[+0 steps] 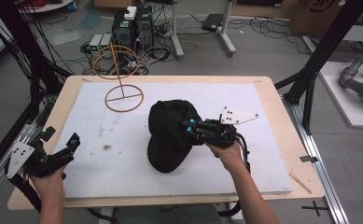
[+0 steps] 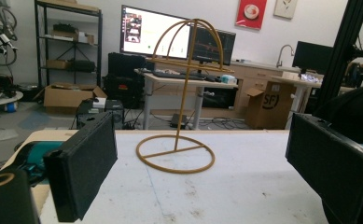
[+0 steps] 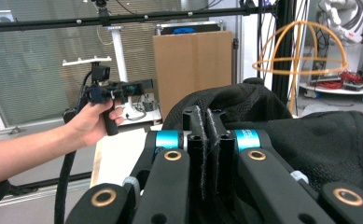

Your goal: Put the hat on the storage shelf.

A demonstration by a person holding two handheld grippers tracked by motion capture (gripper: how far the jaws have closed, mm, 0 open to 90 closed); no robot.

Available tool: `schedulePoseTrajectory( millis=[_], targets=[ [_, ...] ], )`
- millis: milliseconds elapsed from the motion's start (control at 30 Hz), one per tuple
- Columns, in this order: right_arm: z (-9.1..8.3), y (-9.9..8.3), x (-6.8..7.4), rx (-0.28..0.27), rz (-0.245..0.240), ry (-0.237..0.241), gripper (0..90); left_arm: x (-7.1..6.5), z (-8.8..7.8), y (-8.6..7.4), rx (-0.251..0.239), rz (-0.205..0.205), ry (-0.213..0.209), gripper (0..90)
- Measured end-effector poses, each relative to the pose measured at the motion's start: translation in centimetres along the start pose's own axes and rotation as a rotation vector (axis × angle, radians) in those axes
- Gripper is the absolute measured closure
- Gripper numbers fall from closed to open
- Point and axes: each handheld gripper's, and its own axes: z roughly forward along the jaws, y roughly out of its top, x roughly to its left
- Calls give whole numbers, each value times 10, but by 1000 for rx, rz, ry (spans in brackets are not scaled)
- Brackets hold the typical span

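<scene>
A black cap lies on the white foam board near the middle of the table. My right gripper is shut on the cap's edge; in the right gripper view its jaws pinch black fabric between them. My left gripper is held at the board's left edge, open and empty, its two black pads far apart. A tan wire hat stand stands upright at the board's far left, with a ring base and a domed top.
The wooden table sticks out around the foam board. Behind it on the floor sit computer towers and tangled cables. A black frame post rises at the right. A small dirt stain marks the board.
</scene>
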Motion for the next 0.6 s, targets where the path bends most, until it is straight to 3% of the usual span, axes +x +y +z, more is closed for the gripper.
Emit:
schedulePoseTrajectory(
  millis=[600],
  targets=[
    [37,57,-3,-29,-58,36,881,1,-1,1,-6,0,4,92]
  ],
)
